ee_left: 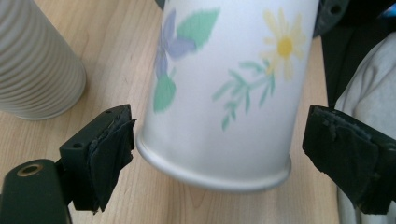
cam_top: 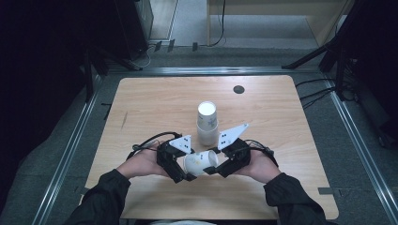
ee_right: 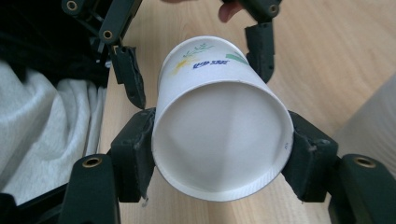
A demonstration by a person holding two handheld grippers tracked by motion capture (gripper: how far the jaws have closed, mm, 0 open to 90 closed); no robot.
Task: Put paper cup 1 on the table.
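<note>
While the right tool point(ee_right: 219, 154) clamps the paper cup point(ee_right: 219, 135), the left tool point(ee_left: 219, 154) stands apart, near the table's front edge point(cam_top: 211, 216).

A pale wooden table point(cam_top: 155, 101) with rounded corners sits square in the middle, and there's a small dark round cap point(cam_top: 239, 89) near its far right corner. Grey carpet floor point(cam_top: 56, 164) all around it, with metal rails point(cam_top: 70, 145) running along the left, right and far sides. Beyond the far edge, a light wooden cabinet point(cam_top: 281, 14) stands at the back, a black cable point(cam_top: 220, 28) hanging down beside it. Left side and right corner fall into deep shadow.
</note>
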